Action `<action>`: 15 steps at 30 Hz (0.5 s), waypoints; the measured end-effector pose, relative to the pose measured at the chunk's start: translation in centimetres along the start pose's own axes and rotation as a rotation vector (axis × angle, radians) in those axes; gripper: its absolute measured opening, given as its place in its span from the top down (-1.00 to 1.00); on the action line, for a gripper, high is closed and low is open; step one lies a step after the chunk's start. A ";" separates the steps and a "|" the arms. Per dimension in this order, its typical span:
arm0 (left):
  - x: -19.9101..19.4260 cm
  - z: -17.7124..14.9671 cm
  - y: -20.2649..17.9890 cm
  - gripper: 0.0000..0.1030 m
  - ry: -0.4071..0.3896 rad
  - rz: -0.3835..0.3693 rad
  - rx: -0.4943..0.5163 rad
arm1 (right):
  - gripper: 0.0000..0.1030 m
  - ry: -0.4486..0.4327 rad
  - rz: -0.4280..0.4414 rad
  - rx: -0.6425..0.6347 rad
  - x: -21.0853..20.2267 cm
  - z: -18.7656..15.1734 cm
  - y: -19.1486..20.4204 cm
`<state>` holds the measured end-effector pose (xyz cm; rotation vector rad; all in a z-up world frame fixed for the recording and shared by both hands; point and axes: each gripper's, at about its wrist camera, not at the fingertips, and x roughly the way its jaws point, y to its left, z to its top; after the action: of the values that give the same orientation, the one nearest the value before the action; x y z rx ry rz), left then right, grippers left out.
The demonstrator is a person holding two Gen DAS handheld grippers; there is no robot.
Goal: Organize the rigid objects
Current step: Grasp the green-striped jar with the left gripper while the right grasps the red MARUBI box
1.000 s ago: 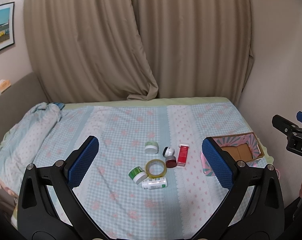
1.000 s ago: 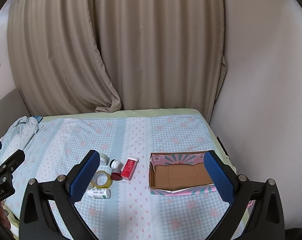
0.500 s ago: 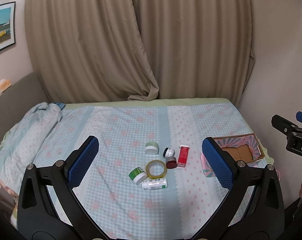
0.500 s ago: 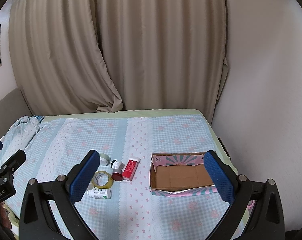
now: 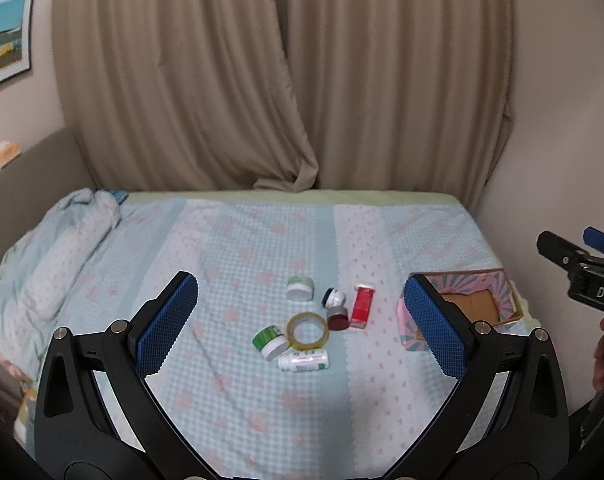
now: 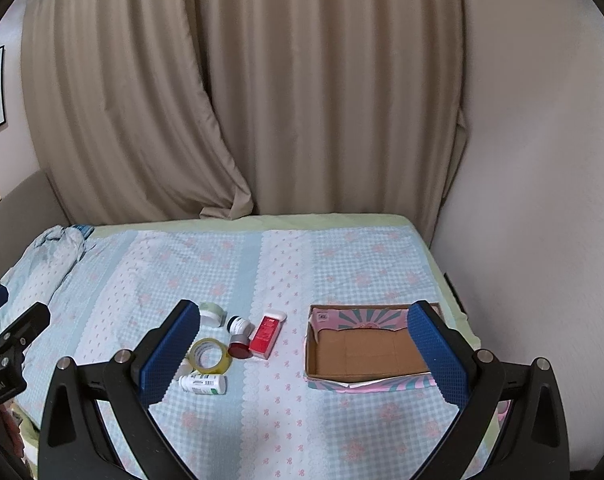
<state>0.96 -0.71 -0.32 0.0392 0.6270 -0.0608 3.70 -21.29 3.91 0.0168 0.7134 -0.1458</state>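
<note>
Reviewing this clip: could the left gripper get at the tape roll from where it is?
Probably yes. The left gripper is open and held above the bed, and the tape roll lies flat straight ahead. Two bottles crowd its near side, but nothing covers it.

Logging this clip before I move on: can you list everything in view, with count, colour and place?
cardboard box: 1, pink patterned outside, brown inside, open, nothing in it, on the bed's right side
red box: 1, red with white end, lying left of the cardboard box
tape roll: 1, clear yellowish, lying flat mid-cluster
white bottle: 1, white, on its side, nearest the camera
small jars: 4, pale green, black-and-white, dark red, green-and-white, around the tape roll
bedspread: 1, light blue check with pink flowers
curtains: beige, behind the bed
framed picture: 1, left wall
left gripper: fingers blue-padded, open
right gripper: same, open
</note>
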 end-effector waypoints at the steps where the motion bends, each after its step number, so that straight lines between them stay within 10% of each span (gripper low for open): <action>1: 0.5 -0.2 0.2 -0.99 0.015 0.015 0.009 | -1.00 0.011 0.013 -0.009 0.4 0.1 0.3; 15: 11.4 -4.7 8.2 -0.99 0.226 -0.104 0.144 | -1.00 0.172 -0.028 0.033 8.5 -1.1 5.5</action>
<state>7.96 7.19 -10.72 0.1542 0.8495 -0.2042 10.11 -16.83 -2.64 0.0517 0.8829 -0.1847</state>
